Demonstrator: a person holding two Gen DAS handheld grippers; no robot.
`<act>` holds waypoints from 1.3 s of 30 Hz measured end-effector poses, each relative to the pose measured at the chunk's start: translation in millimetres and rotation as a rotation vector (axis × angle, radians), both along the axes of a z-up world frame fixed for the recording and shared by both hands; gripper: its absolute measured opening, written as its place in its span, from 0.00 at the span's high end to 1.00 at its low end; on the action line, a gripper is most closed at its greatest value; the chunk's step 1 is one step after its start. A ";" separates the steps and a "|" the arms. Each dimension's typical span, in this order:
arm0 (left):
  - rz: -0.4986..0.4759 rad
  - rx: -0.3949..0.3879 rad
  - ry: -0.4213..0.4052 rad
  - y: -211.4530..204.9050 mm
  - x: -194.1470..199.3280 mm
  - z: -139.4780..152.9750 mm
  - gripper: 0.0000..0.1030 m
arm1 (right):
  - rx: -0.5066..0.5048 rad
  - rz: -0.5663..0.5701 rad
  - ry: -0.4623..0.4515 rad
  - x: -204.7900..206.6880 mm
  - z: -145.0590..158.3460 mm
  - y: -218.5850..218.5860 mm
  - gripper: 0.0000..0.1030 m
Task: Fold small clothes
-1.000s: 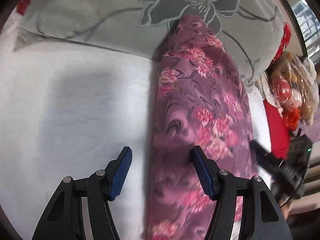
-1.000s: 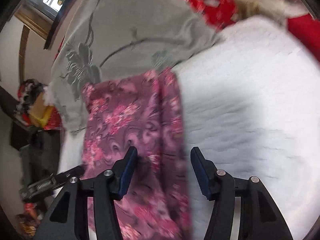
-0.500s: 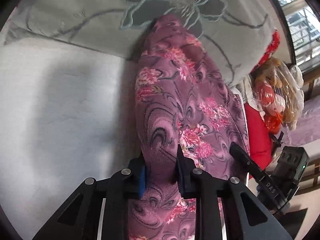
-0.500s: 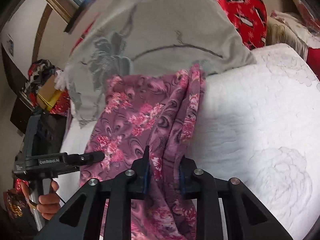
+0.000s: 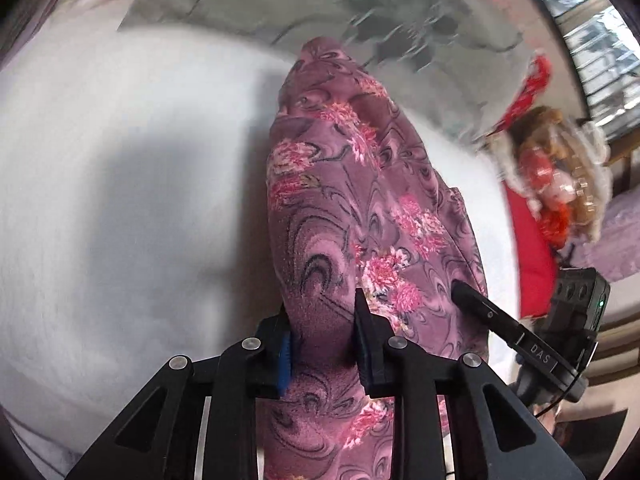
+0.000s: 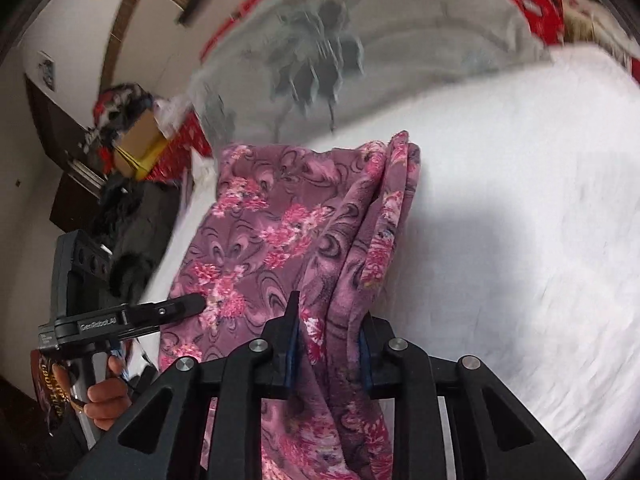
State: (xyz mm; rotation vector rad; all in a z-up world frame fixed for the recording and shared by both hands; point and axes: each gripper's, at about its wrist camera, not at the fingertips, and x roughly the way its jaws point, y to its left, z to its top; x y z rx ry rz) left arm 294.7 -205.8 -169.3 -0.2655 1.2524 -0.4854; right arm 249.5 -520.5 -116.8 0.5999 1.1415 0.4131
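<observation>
The left hand-held gripper (image 5: 322, 340) is clamped on a bunched edge of the purple floral garment (image 5: 360, 208); its jaws have just been closing, the cloth fills the gap between them, and both blue pads press into it. The right hand-held gripper (image 6: 328, 344) is likewise clamped on a gathered fold of the garment (image 6: 280, 232), its jaws having just closed with the cloth pinched between the pads.

Seen from the left hand-held gripper, the right one's finger (image 5: 486, 314) lies against the garment just to its right. Seen from the right hand-held gripper, the left one (image 6: 160, 312) reaches onto the cloth from its left, with a hand (image 6: 106, 394) on the grip below.

From both hand-held grippers the garment stretches away across the white bed (image 5: 120, 200), doubled along its length, with the fold running ahead of the right hand-held gripper. Its far end stops just short of a grey pillow (image 6: 400, 52) with a dark flower pattern, which lies blurred at the head of the bed. Beyond the left hand-held gripper to its right sits a doll (image 5: 556, 172) in clear wrap beside red cloth (image 5: 532, 256).
</observation>
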 end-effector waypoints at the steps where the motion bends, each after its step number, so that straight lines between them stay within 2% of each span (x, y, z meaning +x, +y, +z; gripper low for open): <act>1: 0.017 0.018 0.028 6.8 -2.1 -9.9 0.70 | -0.026 0.006 0.036 -0.9 -9.5 3.6 0.74; 2: 0.029 -0.009 0.041 14.5 -3.3 -12.1 0.70 | -0.065 0.005 0.076 -2.3 -19.7 6.0 0.69; 4: 0.047 -0.047 0.039 27.5 -5.7 0.8 0.71 | -0.037 -0.023 0.088 -4.4 -21.0 -0.4 0.66; 8: 0.037 -0.018 -0.137 35.8 -2.8 43.5 0.72 | -0.119 -0.069 0.026 2.7 5.7 -17.8 0.63; 9: 0.019 0.005 -0.184 27.6 3.1 54.2 0.72 | -0.134 -0.068 -0.015 7.8 14.7 -18.3 0.63; 11: -0.016 0.055 -0.227 9.7 12.8 59.5 0.70 | -0.154 -0.022 -0.084 17.2 23.7 -7.7 0.63; 14: -0.050 0.168 -0.252 -29.0 35.5 52.2 0.70 | -0.223 0.080 -0.142 39.1 21.0 20.5 0.68; 16: -0.055 0.228 -0.256 -57.6 59.6 39.3 0.70 | -0.266 0.121 -0.177 51.6 13.4 35.1 0.78; 18: -0.052 0.277 -0.247 -75.2 80.1 24.3 0.70 | -0.273 0.125 -0.180 61.7 2.9 39.6 0.80; 20: -0.031 0.328 -0.216 -87.3 97.4 7.7 0.68 | -0.321 0.112 -0.147 78.2 -17.1 42.1 0.86; 22: -0.026 0.360 -0.261 -101.4 104.7 4.1 0.63 | -0.303 0.105 -0.144 88.9 -32.8 39.2 0.87; 24: -0.047 0.365 -0.233 -106.5 111.2 6.3 0.65 | -0.281 0.093 -0.141 95.2 -33.6 35.5 0.87; 25: -0.035 0.339 -0.224 -98.6 109.5 11.6 0.70 | -0.277 0.083 -0.127 98.1 -30.5 32.0 0.91; 26: -0.024 0.305 -0.220 -88.1 104.5 19.4 0.71 | -0.287 0.072 -0.121 97.9 -26.3 29.1 0.91; 27: -0.025 0.280 -0.215 -82.9 102.3 23.9 0.71 | -0.300 0.058 -0.121 94.5 -18.9 23.9 0.82; 28: -0.033 0.260 -0.209 -76.1 96.5 29.4 0.71 | -0.291 0.060 -0.125 89.0 -12.6 19.5 0.82; 30: -0.056 0.229 -0.224 -56.4 67.9 38.0 0.70 | -0.216 0.123 -0.135 70.9 -1.4 13.5 0.82; 33: -0.079 0.237 -0.221 -29.1 18.5 30.9 0.61 | -0.189 0.187 -0.144 36.6 2.7 11.4 0.78; 34: -0.091 0.257 -0.209 -20.3 5.6 32.6 0.58 | -0.202 0.198 -0.123 27.7 -4.2 12.8 0.77; 35: -0.115 0.288 -0.195 -23.2 -3.0 22.3 0.57 | -0.267 0.204 -0.078 20.6 -17.3 16.9 0.77; 36: -0.124 0.312 -0.195 -23.8 -10.2 18.2 0.57 | -0.295 0.197 -0.048 16.3 -26.4 18.5 0.77; 37: -0.109 0.315 -0.208 -20.2 -17.7 24.1 0.57 | -0.280 0.158 -0.057 14.2 -23.3 15.4 0.76; 39: -0.093 0.282 -0.204 -10.4 -33.9 40.5 0.57 | -0.290 0.098 -0.020 10.8 -9.8 12.3 0.73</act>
